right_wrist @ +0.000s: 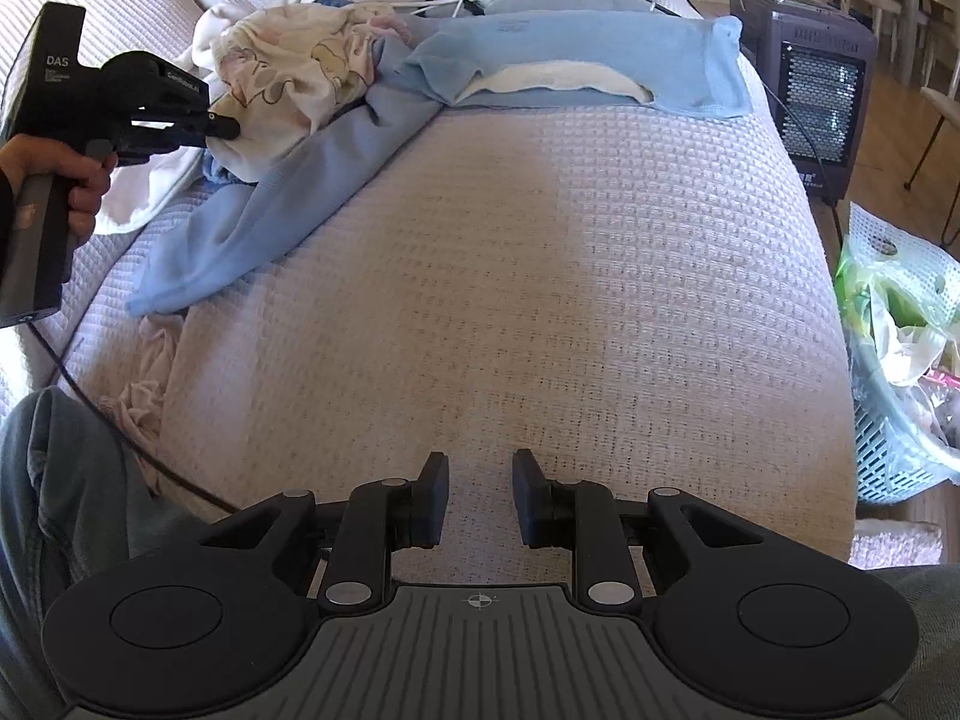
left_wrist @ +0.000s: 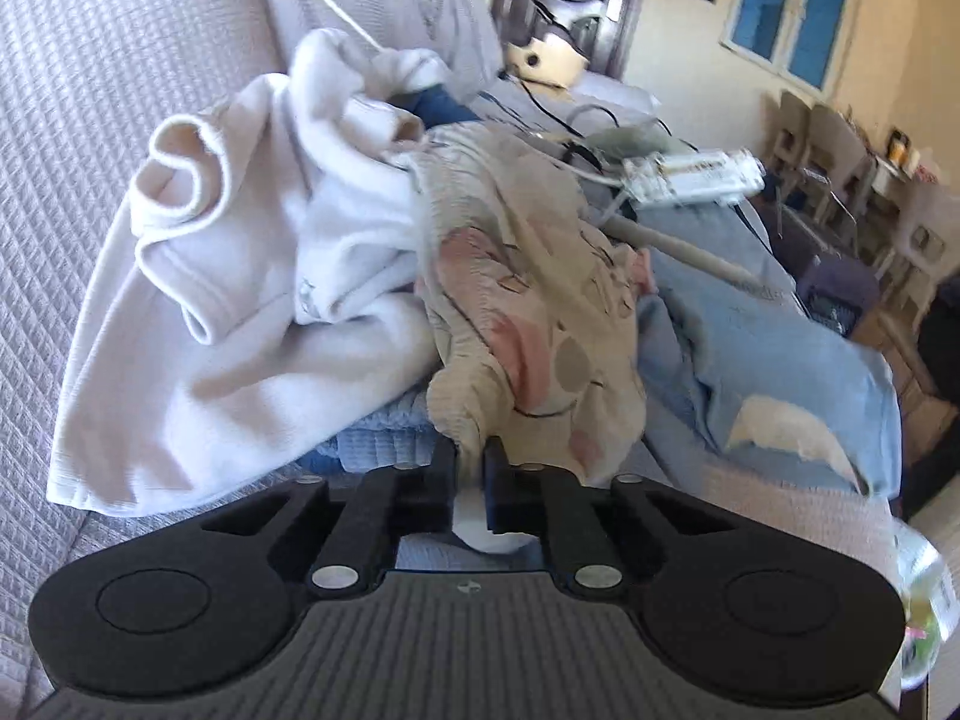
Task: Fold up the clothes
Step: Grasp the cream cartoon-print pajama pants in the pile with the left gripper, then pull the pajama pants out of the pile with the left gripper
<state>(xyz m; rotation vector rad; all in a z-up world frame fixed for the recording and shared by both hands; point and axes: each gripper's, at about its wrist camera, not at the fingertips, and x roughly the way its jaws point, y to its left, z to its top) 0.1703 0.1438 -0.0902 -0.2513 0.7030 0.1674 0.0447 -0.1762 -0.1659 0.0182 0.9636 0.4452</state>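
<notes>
A waffle-weave cover [right_wrist: 510, 276] spreads over the bed, with a heater [right_wrist: 822, 90] at 2 o'clock. The left gripper [left_wrist: 471, 456], gripped by a hand [right_wrist: 78, 192], pinches the printed garment [left_wrist: 528, 300] at 10 o'clock. The right gripper [right_wrist: 480, 495] hovers spread, holding nothing. A basket [right_wrist: 900, 372] at 3 o'clock holds bags.

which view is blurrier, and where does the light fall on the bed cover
Left wrist view: motion blur smears the printed garment and power strip; fisheye bends the window frame. Right wrist view: sharp, with a brighter sunlit band across the right part of the bed cover and a dimmer left part.
</notes>
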